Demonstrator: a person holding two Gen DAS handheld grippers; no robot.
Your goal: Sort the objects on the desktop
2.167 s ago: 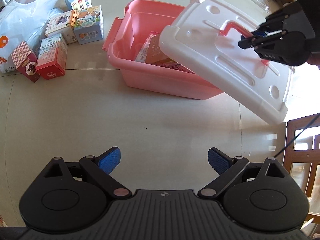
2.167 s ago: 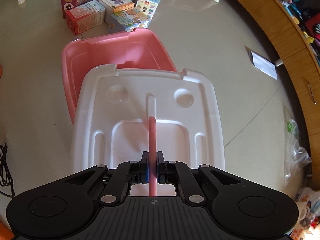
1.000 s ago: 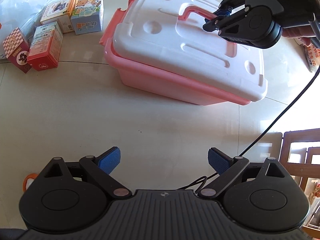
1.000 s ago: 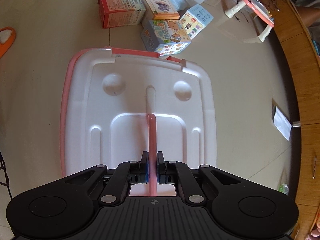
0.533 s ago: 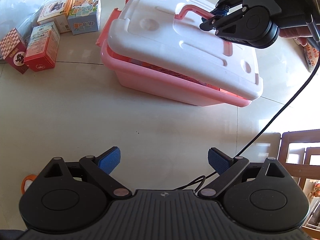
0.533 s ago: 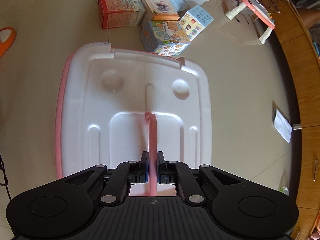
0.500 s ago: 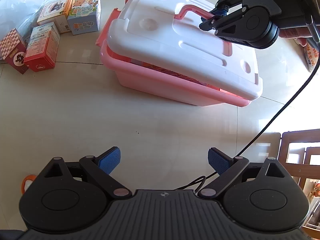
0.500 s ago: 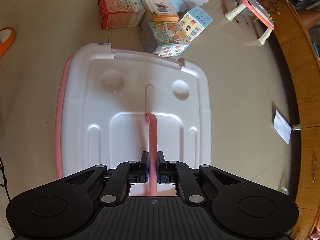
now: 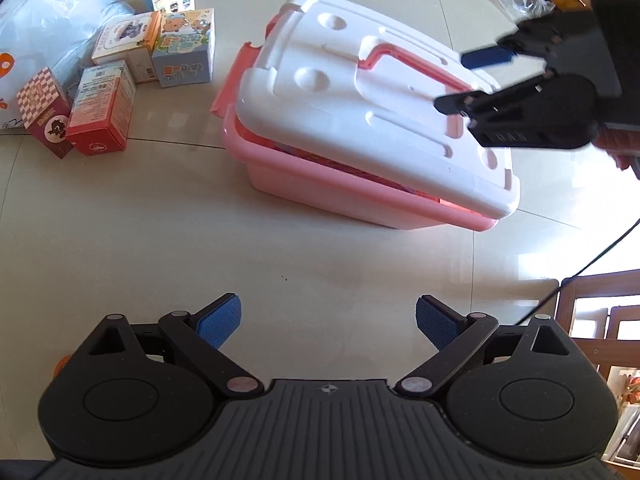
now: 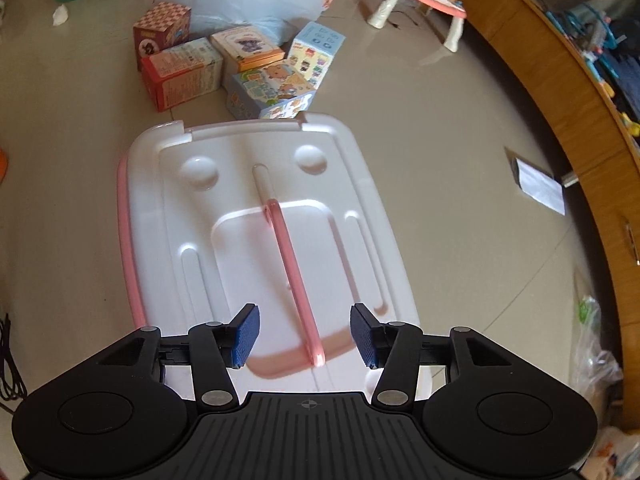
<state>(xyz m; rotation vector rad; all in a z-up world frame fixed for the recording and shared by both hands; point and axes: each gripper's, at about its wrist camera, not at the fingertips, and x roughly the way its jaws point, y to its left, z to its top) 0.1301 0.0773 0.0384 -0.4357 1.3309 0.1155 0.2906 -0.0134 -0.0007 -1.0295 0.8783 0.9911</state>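
Note:
A pink storage bin [image 9: 320, 184] stands on the pale floor with its white lid [image 9: 360, 120] resting on it, slightly askew; a gap shows at the near side. The lid also fills the right wrist view [image 10: 240, 240]. Its pink handle [image 10: 294, 280] runs down the middle. My right gripper [image 10: 304, 336] is open, its blue pads on either side of the handle and apart from it; it shows in the left wrist view [image 9: 468, 80]. My left gripper [image 9: 328, 320] is open and empty above bare floor, in front of the bin.
Several small printed boxes [image 9: 120, 76] lie left of the bin, next to a white plastic bag [image 9: 52, 8]. A wooden cabinet [image 10: 560, 100] curves along the right. A paper sheet [image 10: 540, 188] lies on the floor. A wooden chair [image 9: 600, 320] stands at right.
My right gripper has opened and let go of the lid's handle. The lid now rests on the bin. The left gripper has stayed open.

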